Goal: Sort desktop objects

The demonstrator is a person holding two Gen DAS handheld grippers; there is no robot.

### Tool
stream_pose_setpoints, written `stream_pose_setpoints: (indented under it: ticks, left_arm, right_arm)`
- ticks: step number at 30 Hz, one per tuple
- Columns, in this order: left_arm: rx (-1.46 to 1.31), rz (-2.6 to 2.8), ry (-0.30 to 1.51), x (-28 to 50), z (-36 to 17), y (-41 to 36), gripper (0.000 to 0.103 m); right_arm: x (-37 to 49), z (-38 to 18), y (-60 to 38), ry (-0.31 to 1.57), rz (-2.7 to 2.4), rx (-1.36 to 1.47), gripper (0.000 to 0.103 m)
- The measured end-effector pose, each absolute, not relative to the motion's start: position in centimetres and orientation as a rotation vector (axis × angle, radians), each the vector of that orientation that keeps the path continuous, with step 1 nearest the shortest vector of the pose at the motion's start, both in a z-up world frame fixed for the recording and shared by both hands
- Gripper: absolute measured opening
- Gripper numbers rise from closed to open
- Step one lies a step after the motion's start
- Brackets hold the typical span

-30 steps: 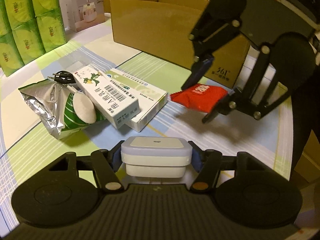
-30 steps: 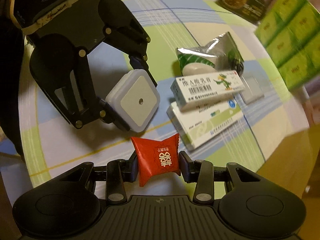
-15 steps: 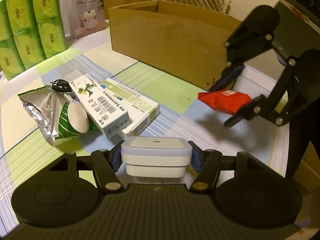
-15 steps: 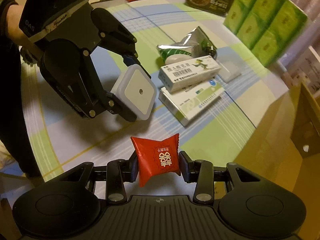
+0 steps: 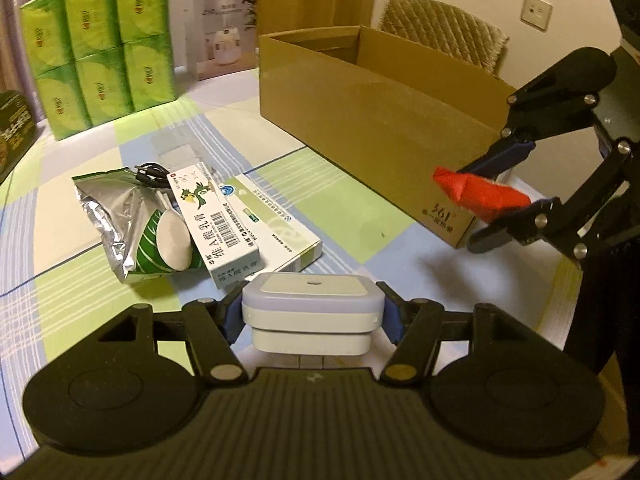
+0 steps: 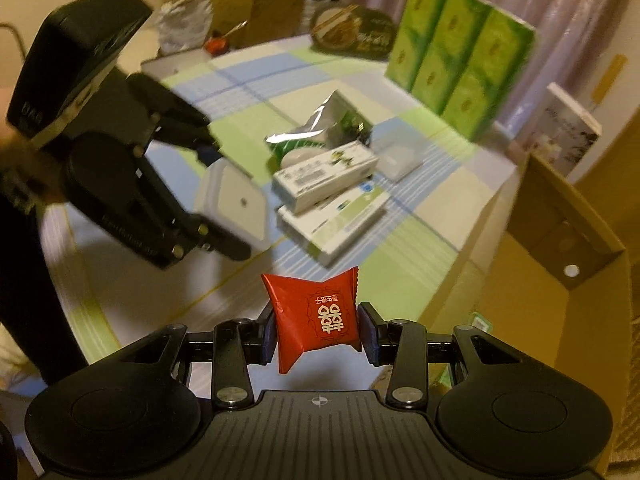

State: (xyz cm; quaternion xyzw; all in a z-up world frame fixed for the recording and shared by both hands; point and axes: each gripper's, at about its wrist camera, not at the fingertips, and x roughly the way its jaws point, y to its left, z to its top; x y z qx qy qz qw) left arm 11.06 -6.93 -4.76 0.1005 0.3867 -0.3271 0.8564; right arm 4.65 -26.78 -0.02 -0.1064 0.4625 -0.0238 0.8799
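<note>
My left gripper [image 5: 312,314] is shut on a white square plug-in device [image 5: 311,312], held above the tablecloth; the same device [image 6: 236,204] shows in the right wrist view. A red candy packet [image 6: 316,320] is pinched in my right gripper [image 6: 317,334], which hangs in front of the open cardboard box [image 5: 384,120]; in the left wrist view the packet [image 5: 480,194] is at the box's near corner. On the table lie a foil snack bag [image 5: 132,228], a small ointment box [image 5: 212,220] resting on a larger flat medicine box [image 5: 276,228], and a black cable [image 5: 150,172].
Green tissue packs [image 5: 96,44] stand at the back left beside a white appliance carton [image 5: 220,32]. A chair back [image 5: 444,36] rises behind the cardboard box. A dark round food container [image 6: 352,32] sits far across the table. A translucent flat packet [image 6: 394,156] lies by the pile.
Both grippers have risen with their loads. The right gripper carried the red packet toward the cardboard box, whose inside now shows in the right wrist view.
</note>
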Motion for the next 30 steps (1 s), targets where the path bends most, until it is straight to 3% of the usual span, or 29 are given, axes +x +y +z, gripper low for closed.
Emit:
stream_pose_setpoints:
  ticks: [30]
  left_arm:
    - [0.254,-0.53,0.776,8.8,3.5,-16.1,0.06]
  right_arm:
    - [-2.7,8.1,-35.0,0.746,-0.326,-0.167,0.038]
